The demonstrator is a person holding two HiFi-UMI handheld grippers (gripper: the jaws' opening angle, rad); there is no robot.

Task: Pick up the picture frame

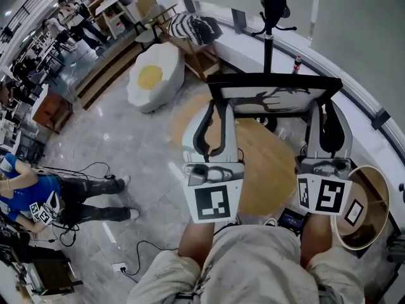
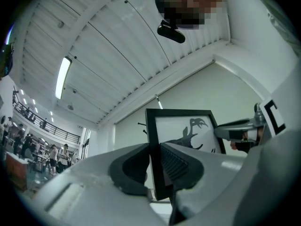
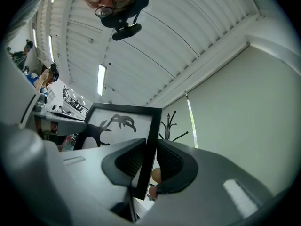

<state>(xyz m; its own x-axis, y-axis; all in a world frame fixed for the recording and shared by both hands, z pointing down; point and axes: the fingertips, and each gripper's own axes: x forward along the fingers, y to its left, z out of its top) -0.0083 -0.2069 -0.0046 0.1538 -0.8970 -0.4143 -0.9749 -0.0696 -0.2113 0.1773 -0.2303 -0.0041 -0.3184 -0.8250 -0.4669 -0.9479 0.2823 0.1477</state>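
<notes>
A black picture frame holding a white print with a dark antlered silhouette hangs in the air above a round wooden table. My left gripper is shut on the frame's left side bar, and my right gripper is shut on its right side bar. In the left gripper view the frame stands upright, its edge pinched between the dark pads of my left gripper. The right gripper view shows the frame clamped the same way in my right gripper. Both grippers point upward.
A white egg-shaped cushion lies on the floor at the left. A black coat stand rises behind the frame. A round wooden basket sits at the right. A person sits on the floor at the far left among cables.
</notes>
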